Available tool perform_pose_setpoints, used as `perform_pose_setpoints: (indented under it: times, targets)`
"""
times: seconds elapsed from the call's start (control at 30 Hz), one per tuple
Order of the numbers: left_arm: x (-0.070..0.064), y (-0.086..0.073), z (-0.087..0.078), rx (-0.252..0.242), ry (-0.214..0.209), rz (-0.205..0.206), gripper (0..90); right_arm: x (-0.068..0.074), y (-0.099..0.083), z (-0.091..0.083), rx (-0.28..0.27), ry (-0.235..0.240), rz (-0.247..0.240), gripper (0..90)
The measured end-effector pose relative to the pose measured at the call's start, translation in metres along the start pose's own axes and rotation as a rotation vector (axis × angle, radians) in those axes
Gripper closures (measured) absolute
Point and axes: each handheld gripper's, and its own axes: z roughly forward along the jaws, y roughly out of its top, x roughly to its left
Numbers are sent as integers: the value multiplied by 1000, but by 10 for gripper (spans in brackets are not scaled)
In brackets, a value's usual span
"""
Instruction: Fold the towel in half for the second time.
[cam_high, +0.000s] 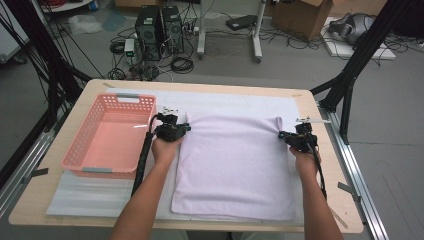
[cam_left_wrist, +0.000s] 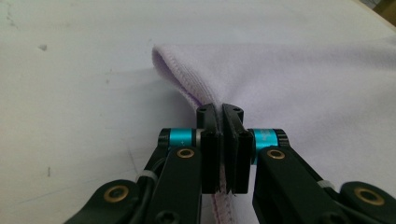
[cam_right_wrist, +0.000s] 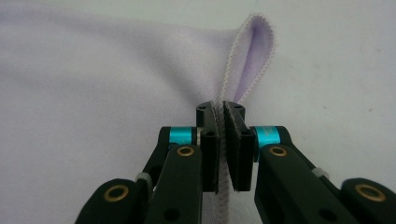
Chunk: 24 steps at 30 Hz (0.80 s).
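Observation:
A pale lilac towel lies spread on the white mat in the middle of the table. My left gripper is shut on its far left edge, and the hem runs pinched between the black jaws of that gripper. My right gripper is shut on the far right edge near the corner. In the right gripper view the stitched hem folds up into a loop just past the gripper.
A pink plastic basket stands at the left of the table, close to my left hand. A white mat covers the wooden tabletop under the towel. Black frame struts stand beyond the table's right and left edges.

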Motion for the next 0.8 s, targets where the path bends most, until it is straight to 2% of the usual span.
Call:
perform_pose_setpoints:
  times: [0.17, 0.33, 0.37, 0.47, 0.63, 0.8]
  targets:
    - [-5, 1, -17, -22, -31, 39, 858, 4, -2, -23, -56, 33, -11, 849]
    - [-9, -4, -36, -39, -62, 55, 858, 9, -11, -42, -67, 61, -28, 849]
    - [-11, -6, -41, -37, -72, 76, 858, 10, -13, -45, -70, 64, -35, 849]
    - [-16, -12, -53, -43, -88, 97, 858, 13, -17, -57, -95, 82, -40, 848]
    - [-22, -23, -68, -36, -109, 118, 858, 19, -28, -73, -105, 108, -56, 848]
    - [-27, -35, -78, -24, -122, 143, 858, 24, -42, -85, -90, 116, -80, 848]
